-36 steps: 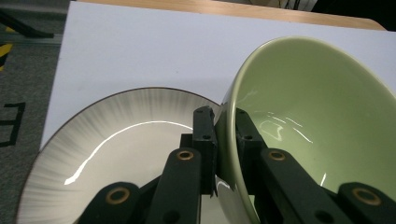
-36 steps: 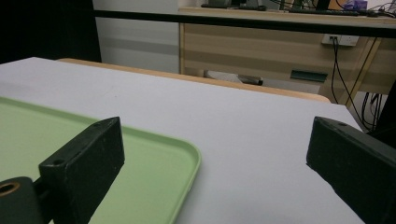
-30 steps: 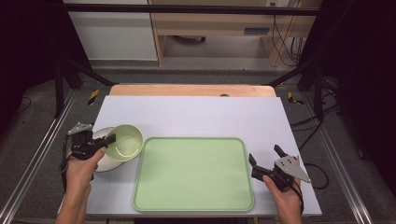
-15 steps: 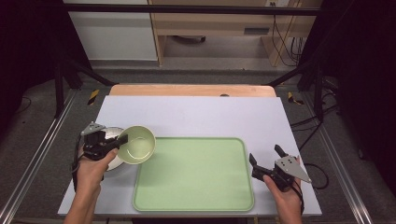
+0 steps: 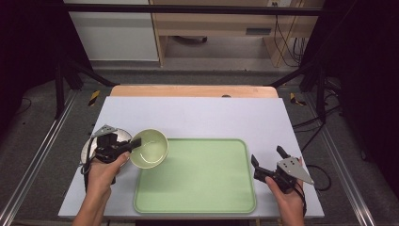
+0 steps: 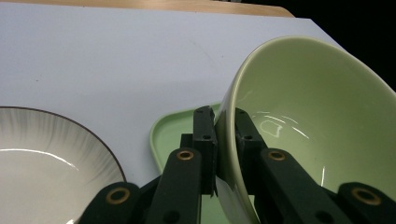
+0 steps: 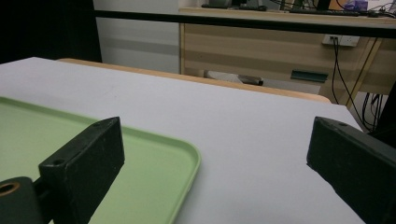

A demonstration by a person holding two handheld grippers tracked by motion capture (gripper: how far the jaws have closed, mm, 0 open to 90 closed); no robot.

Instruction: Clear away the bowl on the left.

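Bowl in transfer from plate side toward tray; carry step judged under way, set-down not yet made.

The green bowl is gripped at its rim by the left tool, one jaw inside the wall and one outside, and is held over the left edge of the green tray, beside the white plate. The bowl is tilted, its mouth turned up and away from the left tool; being round, no long axis is noted. The right tool is held open and empty off the tray's right edge. Next move judged: bowl to be levelled, lowered onto the tray, then released.
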